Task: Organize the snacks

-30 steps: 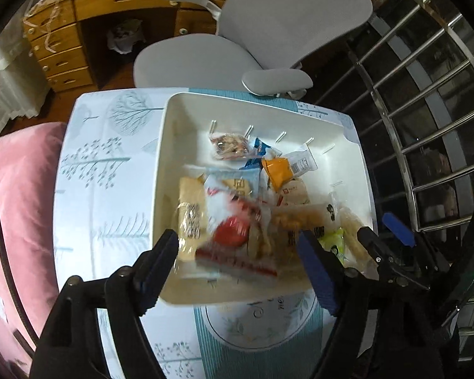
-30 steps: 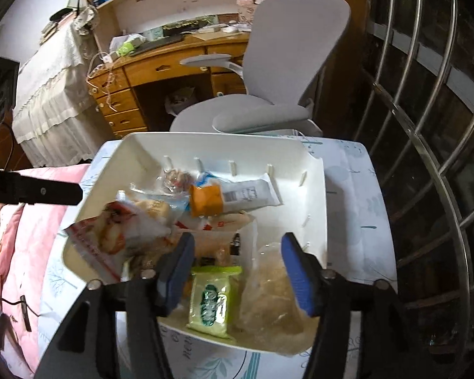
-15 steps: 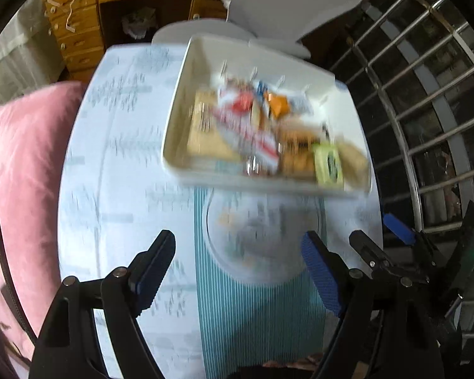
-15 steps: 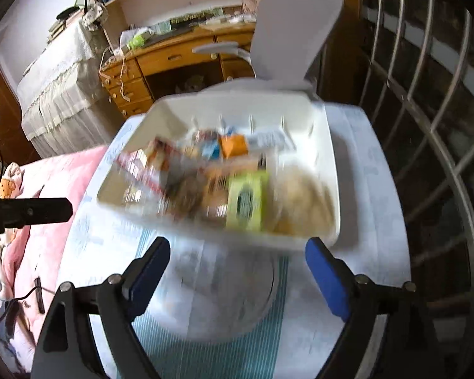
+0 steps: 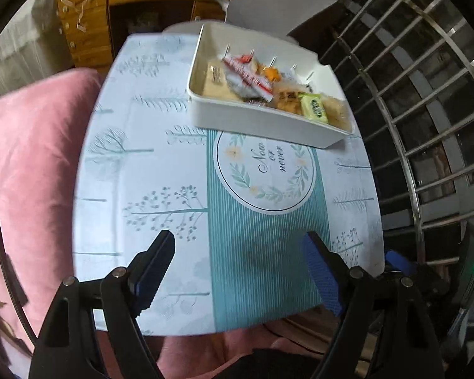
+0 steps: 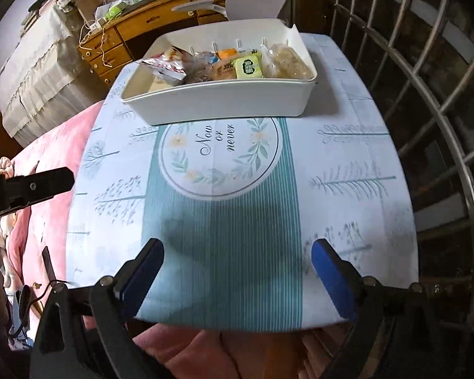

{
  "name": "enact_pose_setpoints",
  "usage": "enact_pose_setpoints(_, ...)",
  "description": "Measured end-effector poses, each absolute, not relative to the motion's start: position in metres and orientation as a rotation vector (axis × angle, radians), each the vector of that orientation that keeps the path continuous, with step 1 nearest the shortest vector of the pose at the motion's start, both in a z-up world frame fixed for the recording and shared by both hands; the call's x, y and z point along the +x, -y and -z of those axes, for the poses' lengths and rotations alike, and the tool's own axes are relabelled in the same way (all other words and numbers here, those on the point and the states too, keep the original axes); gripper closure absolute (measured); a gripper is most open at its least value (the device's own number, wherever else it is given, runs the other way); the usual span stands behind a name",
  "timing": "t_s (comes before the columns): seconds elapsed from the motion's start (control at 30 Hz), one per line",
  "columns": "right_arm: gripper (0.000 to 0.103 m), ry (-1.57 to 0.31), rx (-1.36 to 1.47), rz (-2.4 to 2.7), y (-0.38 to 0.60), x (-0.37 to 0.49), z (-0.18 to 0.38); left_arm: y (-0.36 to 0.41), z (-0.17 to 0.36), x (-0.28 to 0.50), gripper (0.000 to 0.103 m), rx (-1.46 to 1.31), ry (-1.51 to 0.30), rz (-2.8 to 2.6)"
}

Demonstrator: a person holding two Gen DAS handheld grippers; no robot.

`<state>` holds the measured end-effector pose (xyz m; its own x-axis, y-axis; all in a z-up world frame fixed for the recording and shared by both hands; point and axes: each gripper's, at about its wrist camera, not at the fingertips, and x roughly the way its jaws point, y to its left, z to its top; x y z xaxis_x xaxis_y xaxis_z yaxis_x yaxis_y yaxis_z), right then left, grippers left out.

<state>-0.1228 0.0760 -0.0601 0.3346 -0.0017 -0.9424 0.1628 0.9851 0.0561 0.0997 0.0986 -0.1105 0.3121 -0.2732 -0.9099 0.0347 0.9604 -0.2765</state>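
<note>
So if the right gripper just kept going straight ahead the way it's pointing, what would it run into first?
Probably the tablecloth: the right gripper tilts down toward the striped band in front of the round "Now or never" print, with nothing between its open jaws. The white snack bin sits beyond; depth is uncertain.

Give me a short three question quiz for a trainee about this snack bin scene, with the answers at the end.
1. True or false: the left gripper is shut on a snack.
2. Where do the snack packets lie? A) scattered on the tablecloth B) inside the white bin C) on the pink bedding
3. Fill in: the green packet sits between a clear bag of pale snacks and an ______ packet.

Key: 1. False, both the left gripper and the right gripper are open and empty, over the tablecloth. 2. B. 3. orange.
</note>
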Motion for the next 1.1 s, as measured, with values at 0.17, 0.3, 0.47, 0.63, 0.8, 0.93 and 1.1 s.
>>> enact_pose_setpoints(0.17, 0.005, -1.254, 0.237, 0.088, -0.073, -0.140, 0.026, -0.087, 0.064, 0.074, 0.016, -0.177, -1.171, 0.171)
enact_pose_setpoints(0.3, 0.004, -1.233, 0.249, 0.061, -0.065, -0.151, -0.004, -0.063, 0.038, 0.060, 0.010, -0.177, -1.117, 0.161)
enact_pose_setpoints(0.47, 0.002, -1.192, 0.211, 0.076, -0.047, -0.161, -0.033, -0.028, 0.013, 0.045, 0.003, -0.095, -1.052, 0.151)
enact_pose_setpoints(0.63, 0.002, -1.126, 0.236, 0.073, -0.031, -0.169, -0.047, -0.013, -0.001, 0.032, 0.001, -0.077, -1.003, 0.115)
enact_pose_setpoints(0.8, 0.001, -1.040, 0.190, 0.094, -0.035, -0.176, -0.055, -0.016, -0.004, 0.021, 0.001, -0.083, -0.956, 0.044)
enact_pose_setpoints(0.93, 0.001, -1.030, 0.180, 0.073, -0.039, -0.176, -0.052, -0.021, 0.002, 0.017, 0.001, -0.080, -0.957, 0.002)
enact_pose_setpoints(1.1, 0.001, -1.027, 0.174, 0.061, -0.042, -0.175, -0.050, -0.023, 0.002, 0.014, 0.001, -0.071, -0.939, -0.027)
